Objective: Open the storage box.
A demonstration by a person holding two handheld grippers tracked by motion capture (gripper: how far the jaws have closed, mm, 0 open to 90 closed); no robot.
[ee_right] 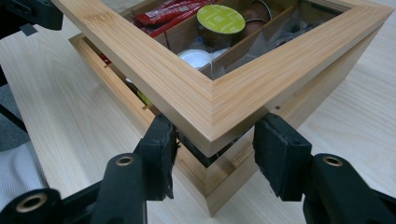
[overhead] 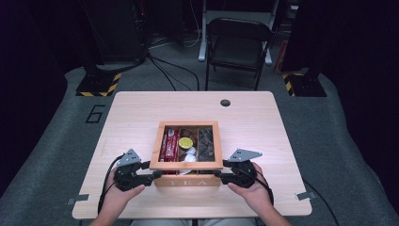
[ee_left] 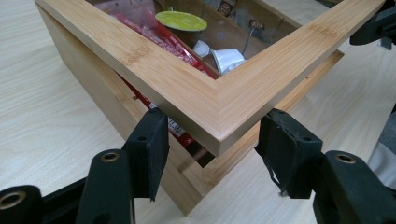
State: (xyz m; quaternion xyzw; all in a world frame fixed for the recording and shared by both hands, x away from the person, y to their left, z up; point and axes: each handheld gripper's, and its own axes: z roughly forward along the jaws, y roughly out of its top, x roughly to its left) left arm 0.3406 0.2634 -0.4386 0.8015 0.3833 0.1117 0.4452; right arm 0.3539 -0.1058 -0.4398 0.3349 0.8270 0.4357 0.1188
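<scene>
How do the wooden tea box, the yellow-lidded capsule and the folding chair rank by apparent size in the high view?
1. Folding chair, though it stands farther off.
2. Wooden tea box, slightly smaller in the picture; close enough that the order is unsure.
3. Yellow-lidded capsule, clearly smallest.

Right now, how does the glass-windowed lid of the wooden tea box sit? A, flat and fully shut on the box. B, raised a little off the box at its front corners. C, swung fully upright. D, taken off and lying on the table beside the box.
B: both gripper views show a dark gap under the lid above the tea box, with the left gripper and right gripper straddling its front corners.
</scene>
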